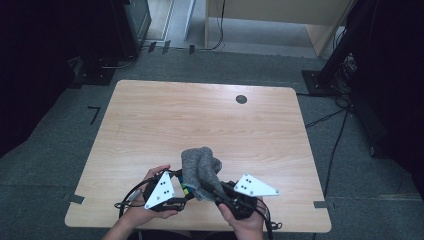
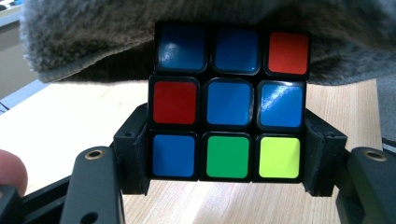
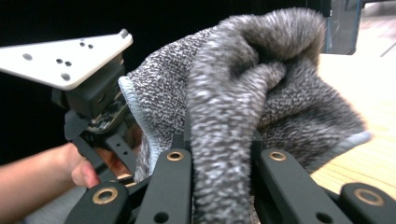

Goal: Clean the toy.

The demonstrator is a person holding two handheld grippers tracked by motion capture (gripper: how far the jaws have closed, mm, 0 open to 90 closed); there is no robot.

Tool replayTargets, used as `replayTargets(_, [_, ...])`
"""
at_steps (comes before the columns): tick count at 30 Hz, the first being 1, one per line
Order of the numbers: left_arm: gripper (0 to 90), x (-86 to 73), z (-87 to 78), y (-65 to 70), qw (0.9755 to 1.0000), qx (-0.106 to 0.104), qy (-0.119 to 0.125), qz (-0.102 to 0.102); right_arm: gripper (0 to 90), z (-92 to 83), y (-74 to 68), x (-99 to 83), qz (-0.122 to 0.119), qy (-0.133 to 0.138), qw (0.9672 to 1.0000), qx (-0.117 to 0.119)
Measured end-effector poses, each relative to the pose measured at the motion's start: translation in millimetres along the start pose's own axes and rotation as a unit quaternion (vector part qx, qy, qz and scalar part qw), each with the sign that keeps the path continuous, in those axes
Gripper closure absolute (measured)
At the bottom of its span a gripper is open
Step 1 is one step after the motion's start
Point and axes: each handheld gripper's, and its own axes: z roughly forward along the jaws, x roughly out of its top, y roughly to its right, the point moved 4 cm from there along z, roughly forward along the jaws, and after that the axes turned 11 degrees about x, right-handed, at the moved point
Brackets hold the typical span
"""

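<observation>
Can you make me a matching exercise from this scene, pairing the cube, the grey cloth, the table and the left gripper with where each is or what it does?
Things:
1. puzzle cube
2. grey cloth
3. table
4. left gripper

Descriptions:
A. clamped in the right gripper
B. light wood, under everything
C. face mostly blue
D. shut on the cube's sides

Pairs: 1-C, 2-A, 3-B, 4-D

Overhead view; two close gripper views
</observation>
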Motion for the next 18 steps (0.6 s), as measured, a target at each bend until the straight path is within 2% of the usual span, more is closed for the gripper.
replayTargets(1, [33.9,1.5,-1.6,0.0,1.0,0.001,0.003,0.0,80.6,0.3,0.8,-0.6,0.001,0.003,1.0,-0.003])
replayTargets(3, [33.9,4.6,-4.8,-0.1,0.9999,-0.004,0.012,-0.001,80.4,-3.5,11.4,-3.5,0.016,0.004,0.9997,-0.017])
replayTargets(5, [33.9,6.4,-6.2,-0.4,0.9998,-0.007,0.019,-0.005,80.5,-9.5,26.1,-8.6,0.049,0.0,0.9979,-0.042])
replayTargets(7, [33.9,5.4,-4.7,-1.1,0.9998,-0.004,0.018,-0.005,80.5,-14.1,32.6,-9.7,0.076,0.008,0.9962,-0.043])
replayTargets(8, [34.0,3.6,-2.9,-1.0,0.9999,-0.001,0.011,0.0,80.5,-14.3,30.4,-7.8,0.076,0.013,0.9964,-0.037])
replayTargets(10, [34.0,-1.3,1.1,0.5,0.9999,0.007,-0.006,0.013,80.4,-10.4,18.3,-2.0,0.06,0.017,0.998,-0.013])
replayTargets(12, [33.9,-2.3,1.7,2.2,0.9999,0.006,-0.007,0.014,80.3,-3.7,5.1,1.3,0.039,0.007,0.9992,0.002])
replayTargets(14, [33.9,0.4,-0.4,1.4,1.0,0.004,-0.002,0.008,80.1,0.3,2.1,-0.3,0.024,-0.003,0.9997,-0.006])
replayTargets(15, [34.0,1.5,-2.1,0.6,1.0,0.002,0.003,0.006,80.2,-0.7,4.9,-1.6,0.029,0.004,0.9995,-0.006])
replayTargets(17, [33.9,4.1,-6.6,-2.5,0.9997,-0.008,0.019,-0.009,80.3,-5.1,18.4,-6.3,0.046,-0.002,0.9985,-0.03])
replayTargets(18, [33.9,5.7,-8.4,-4.4,0.9994,-0.011,0.028,-0.018,80.3,-8.0,26.6,-9.5,0.049,-0.009,0.9973,-0.053])
